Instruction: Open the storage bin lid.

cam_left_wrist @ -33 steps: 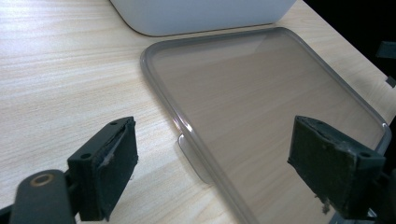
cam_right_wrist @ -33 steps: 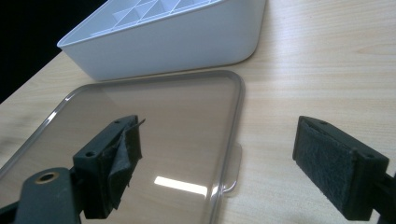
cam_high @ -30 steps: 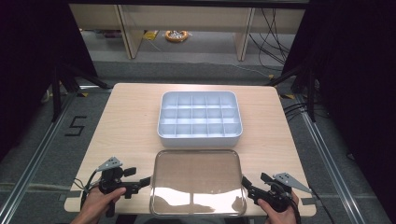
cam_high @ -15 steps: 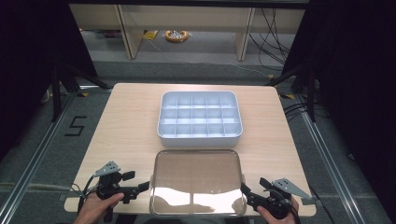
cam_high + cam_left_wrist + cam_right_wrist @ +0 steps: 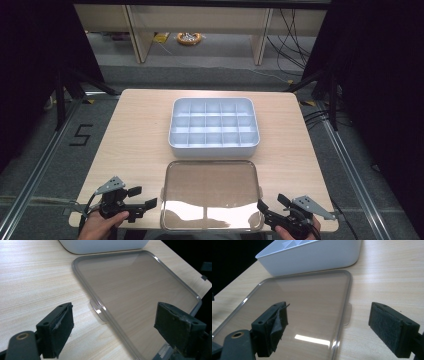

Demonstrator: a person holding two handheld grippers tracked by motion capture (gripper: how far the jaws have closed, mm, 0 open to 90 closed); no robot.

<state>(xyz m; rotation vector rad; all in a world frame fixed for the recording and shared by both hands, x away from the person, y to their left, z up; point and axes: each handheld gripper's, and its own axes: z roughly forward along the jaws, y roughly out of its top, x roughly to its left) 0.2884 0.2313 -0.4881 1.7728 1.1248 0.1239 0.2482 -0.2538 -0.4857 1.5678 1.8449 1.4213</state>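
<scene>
both grippers, left gripper (image 5: 142, 204) and right gripper (image 5: 266, 209), jaws wide, flanking clear lid (image 5: 211, 192); lid tabs probably ungripped; white divided tray (image 5: 214, 125) behind.

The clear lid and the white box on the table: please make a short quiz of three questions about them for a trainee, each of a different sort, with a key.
1. True or false: the clear lid sits on top of the white divided box.
2. Multiple choice: how do the jaws of the left gripper stand? A) shut on the lid's edge; B) open, holding nothing; C) shut on the box.
3. Fill in: the small tab on the lid's side edge, in the right gripper view, lies flat on the ____.

Key: 1. False, the lid lies on the table, on the person's side of the box. 2. B. 3. table.
</scene>
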